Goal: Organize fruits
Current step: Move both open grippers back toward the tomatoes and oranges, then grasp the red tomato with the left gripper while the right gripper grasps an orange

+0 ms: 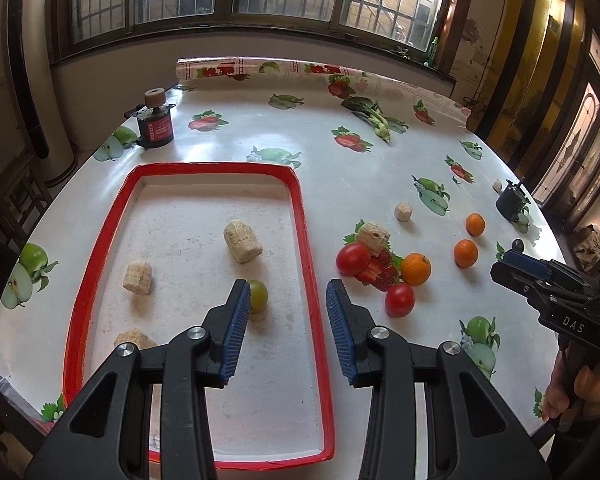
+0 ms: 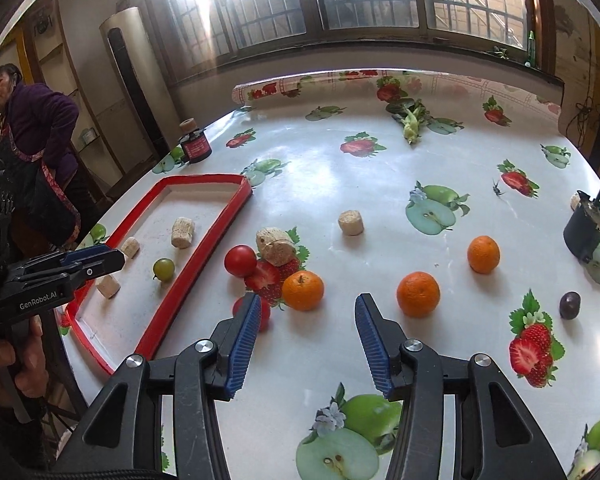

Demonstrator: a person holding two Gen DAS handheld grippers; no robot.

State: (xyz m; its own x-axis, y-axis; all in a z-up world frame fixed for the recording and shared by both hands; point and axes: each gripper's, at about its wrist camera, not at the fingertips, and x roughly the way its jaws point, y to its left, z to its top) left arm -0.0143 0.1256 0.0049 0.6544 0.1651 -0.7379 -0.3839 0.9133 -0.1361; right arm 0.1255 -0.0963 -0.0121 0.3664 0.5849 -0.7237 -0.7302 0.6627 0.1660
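Note:
My left gripper (image 1: 288, 286) hangs open and empty over a red-rimmed tray (image 1: 306, 240). In the tray lie a green tomato (image 1: 259, 295) by the left finger and three beige cob pieces (image 1: 242, 246). To the right of the tray lie two red tomatoes (image 2: 240, 260), three oranges (image 2: 303, 290) and a dark plum (image 2: 569, 305). My right gripper (image 2: 308, 306) stands open above the table just short of the nearest orange, with nothing between its fingers. The near red tomato (image 2: 265, 314) is partly hidden behind its left finger.
Two more cob pieces (image 2: 276, 246) lie among the fruit. A black cylinder with a red label (image 1: 156, 128) stands at the back left, a black cup (image 2: 586, 232) at the right edge and a green vegetable (image 1: 374, 116) far back. A person (image 2: 28, 128) stands beyond the table's left side.

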